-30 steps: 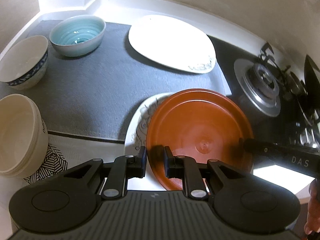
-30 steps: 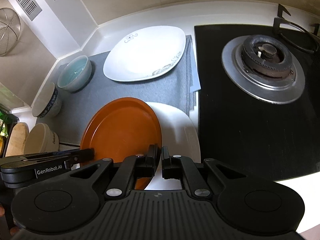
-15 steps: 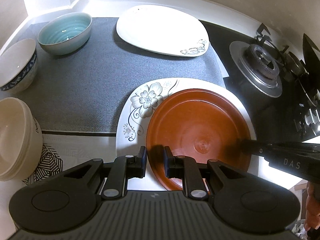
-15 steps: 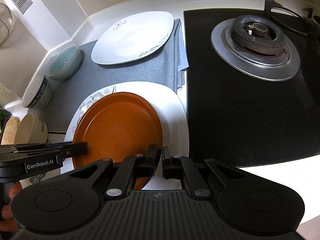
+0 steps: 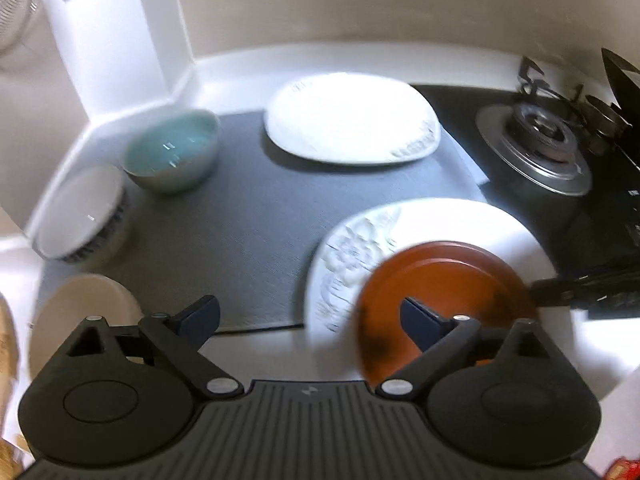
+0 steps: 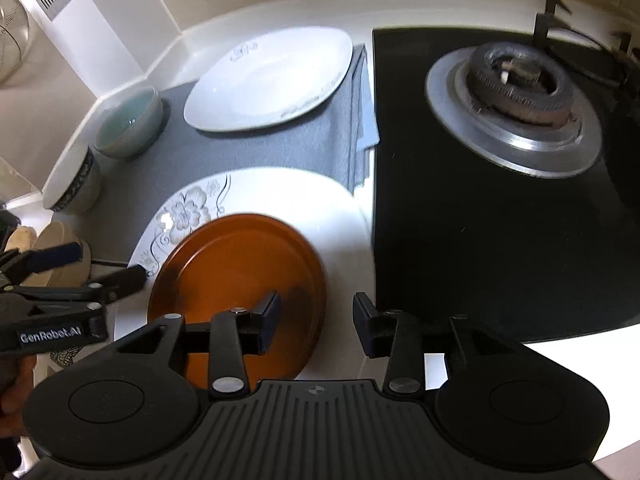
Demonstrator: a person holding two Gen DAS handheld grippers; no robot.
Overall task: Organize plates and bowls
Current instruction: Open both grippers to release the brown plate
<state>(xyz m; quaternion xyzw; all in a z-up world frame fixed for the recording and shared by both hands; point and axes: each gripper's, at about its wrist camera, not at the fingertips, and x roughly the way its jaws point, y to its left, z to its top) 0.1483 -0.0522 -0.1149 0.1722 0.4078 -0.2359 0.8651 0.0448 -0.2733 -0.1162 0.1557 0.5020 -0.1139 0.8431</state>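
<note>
The orange plate (image 5: 440, 292) (image 6: 240, 272) lies on the flowered white plate (image 5: 360, 248) (image 6: 280, 192). My left gripper (image 5: 310, 316) (image 6: 92, 268) is open wide at the plate's left rim, its jaws still opening and no pad pressing. At the right rim my right gripper (image 6: 316, 316) (image 5: 580, 288) is opening too, with the rim loose between its fingers. A second white plate (image 5: 352, 120) (image 6: 268, 80) sits at the back. On the left stand a teal bowl (image 5: 172, 156) (image 6: 128, 124), a blue-patterned bowl (image 5: 80, 216) (image 6: 72, 184) and a cream bowl (image 5: 80, 312) (image 6: 60, 248).
A grey mat (image 5: 240, 220) (image 6: 180, 152) covers the counter under the dishes. A black gas hob with a burner (image 5: 536, 140) (image 6: 516, 84) fills the right side. Walls close the back and left; a wire strainer (image 6: 12, 40) hangs top left.
Both grippers were shut on the orange plate's rims and lowered it onto the flowered plate. Now both have opened and let it go. The left view has tilted and rolled.
</note>
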